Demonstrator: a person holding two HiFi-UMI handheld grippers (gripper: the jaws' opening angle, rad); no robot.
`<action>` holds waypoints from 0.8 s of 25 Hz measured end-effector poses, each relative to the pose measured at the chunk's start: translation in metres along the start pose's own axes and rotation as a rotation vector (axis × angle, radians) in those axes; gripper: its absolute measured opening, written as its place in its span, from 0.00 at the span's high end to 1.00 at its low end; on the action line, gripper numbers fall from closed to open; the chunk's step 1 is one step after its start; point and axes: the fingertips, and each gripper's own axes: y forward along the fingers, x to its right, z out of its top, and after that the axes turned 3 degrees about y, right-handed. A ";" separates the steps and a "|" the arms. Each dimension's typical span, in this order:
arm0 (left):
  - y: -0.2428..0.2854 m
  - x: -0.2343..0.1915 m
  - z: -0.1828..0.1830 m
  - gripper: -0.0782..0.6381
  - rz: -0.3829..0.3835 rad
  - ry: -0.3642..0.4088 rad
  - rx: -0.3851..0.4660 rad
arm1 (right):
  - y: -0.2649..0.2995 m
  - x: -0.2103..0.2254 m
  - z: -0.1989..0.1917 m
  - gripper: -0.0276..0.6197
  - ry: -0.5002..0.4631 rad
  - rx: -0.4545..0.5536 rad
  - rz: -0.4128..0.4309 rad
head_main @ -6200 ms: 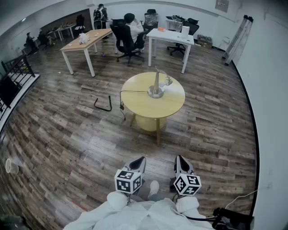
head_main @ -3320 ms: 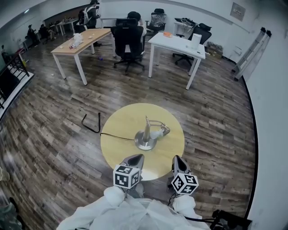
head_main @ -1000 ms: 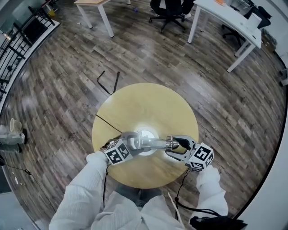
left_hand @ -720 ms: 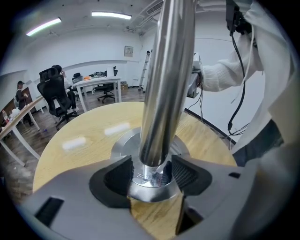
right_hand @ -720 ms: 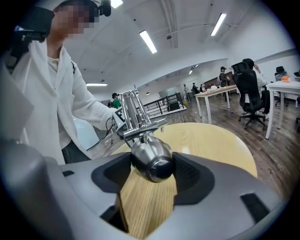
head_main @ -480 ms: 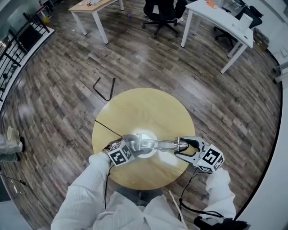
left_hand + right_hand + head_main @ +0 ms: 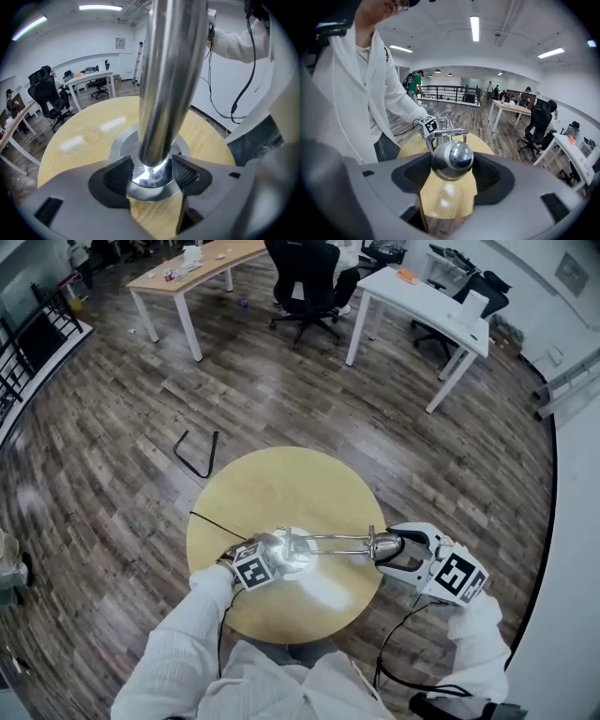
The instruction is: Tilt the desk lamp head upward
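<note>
Seen from the head, white sleeves reach up from 6 o'clock to a round yellow table (image 7: 272, 488). The left tongs (image 7: 279, 557) come in from 8 o'clock of the desk lamp (image 7: 319, 545). Its round base (image 7: 305, 563) sits near the table's 6 o'clock edge. In the left gripper view the pads (image 7: 185, 173) clamp the foot of the shiny post (image 7: 168, 70) from both sides, the jaws having just closed a little onto it.

A thin arm (image 7: 333, 539) runs from the post toward 3 o'clock and ends at the lamp head (image 7: 452, 161). This rounded chrome piece is gripped between the jaws of the right tongs (image 7: 386, 547), at the table's 4 o'clock edge. A black cable (image 7: 211, 523) leaves the base toward 10 o'clock.

On the wood floor at the table's 10 o'clock lies a bent black bar (image 7: 195, 454). Farther off stand a wooden desk (image 7: 187, 266) at 11, an office chair (image 7: 305, 277) at 12 and a white desk (image 7: 427, 307) at 1.
</note>
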 end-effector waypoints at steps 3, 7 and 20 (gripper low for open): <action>-0.005 0.006 0.003 0.51 -0.018 0.021 0.002 | -0.014 -0.010 0.021 0.51 -0.036 -0.023 -0.025; -0.006 0.010 0.001 0.51 -0.035 0.050 -0.016 | -0.023 -0.021 0.039 0.51 -0.048 -0.044 -0.056; -0.007 0.017 0.003 0.51 -0.063 0.107 -0.070 | -0.041 -0.044 0.114 0.51 -0.107 -0.103 -0.037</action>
